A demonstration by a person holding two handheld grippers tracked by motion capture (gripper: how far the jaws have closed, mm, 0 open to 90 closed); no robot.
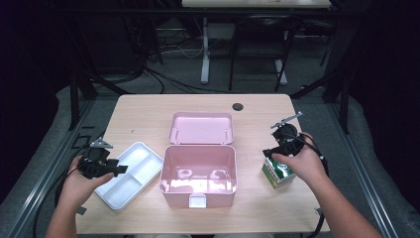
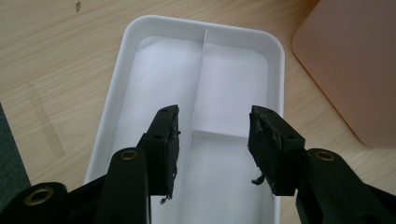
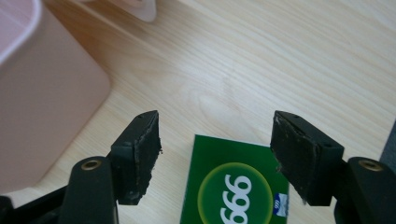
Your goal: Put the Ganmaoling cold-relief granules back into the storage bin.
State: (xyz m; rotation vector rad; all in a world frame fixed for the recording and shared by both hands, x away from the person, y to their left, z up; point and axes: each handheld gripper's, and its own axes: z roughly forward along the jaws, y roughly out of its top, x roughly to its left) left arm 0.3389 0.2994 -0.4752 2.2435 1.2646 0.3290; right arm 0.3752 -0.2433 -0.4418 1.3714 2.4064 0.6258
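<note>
A small green and white box (image 1: 277, 173) marked 999 stands on the table at the right; its green top (image 3: 236, 184) lies low between my right gripper's jaws. My right gripper (image 3: 215, 154) hovers over it, open, the pads (image 3: 144, 149) apart from the box on both sides. My left gripper (image 2: 215, 144) is open above a white divided tray (image 2: 154, 28), with nothing between its fingers (image 2: 166, 144). In the high view the left gripper (image 1: 121, 168) sits at the tray's (image 1: 143, 148) near left edge and the right gripper (image 1: 270, 153) over the box.
An open pink case (image 1: 198, 171) with its lid (image 1: 200, 128) folded back stands mid-table, between the tray and the box. Its rounded corner (image 3: 56, 93) shows left of the right gripper, and another corner (image 2: 350, 70) right of the tray. A dark hole (image 1: 237, 106) marks the far table edge.
</note>
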